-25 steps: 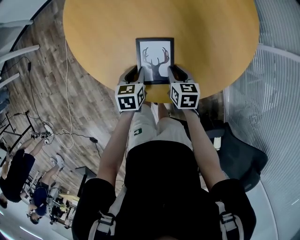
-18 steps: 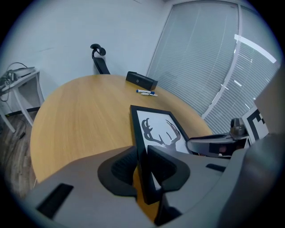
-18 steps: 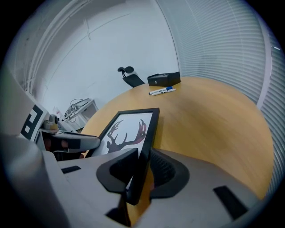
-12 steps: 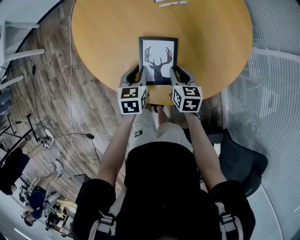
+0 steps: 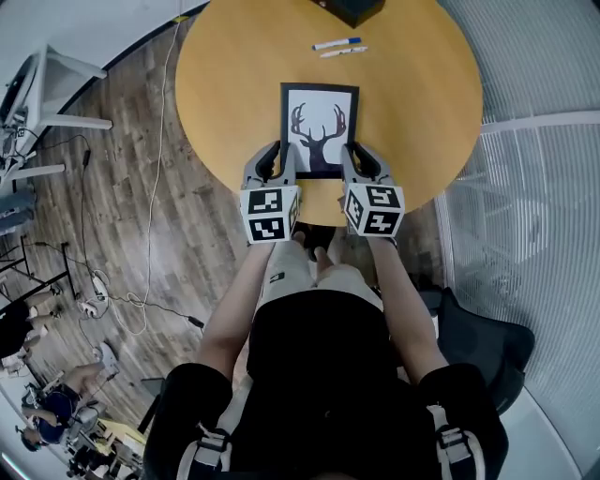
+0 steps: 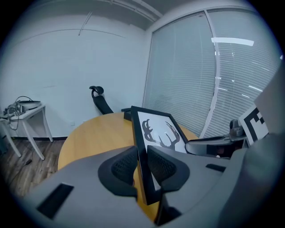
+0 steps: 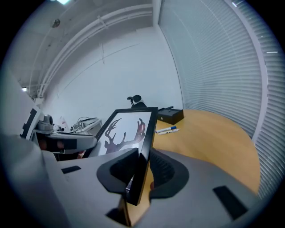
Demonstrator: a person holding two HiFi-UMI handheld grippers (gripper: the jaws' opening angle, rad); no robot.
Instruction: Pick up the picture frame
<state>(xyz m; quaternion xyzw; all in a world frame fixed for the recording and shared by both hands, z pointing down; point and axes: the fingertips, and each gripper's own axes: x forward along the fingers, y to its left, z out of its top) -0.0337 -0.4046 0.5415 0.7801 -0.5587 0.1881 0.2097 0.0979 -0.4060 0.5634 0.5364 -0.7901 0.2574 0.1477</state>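
Picture frame (image 5: 320, 129) looks light, rigid, probably glazed, so fragile; left claw (image 5: 280, 157), jaws just closing tighter, and right claw (image 5: 352, 157) each pinch a slim side edge.

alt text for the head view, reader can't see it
From above, a person holds a black picture frame with an antler silhouette over a round wooden table, its left edge clamped in the left gripper, whose jaws have just been closing, its right edge in the right gripper. Two pens and a dark box lie at the table's far side.
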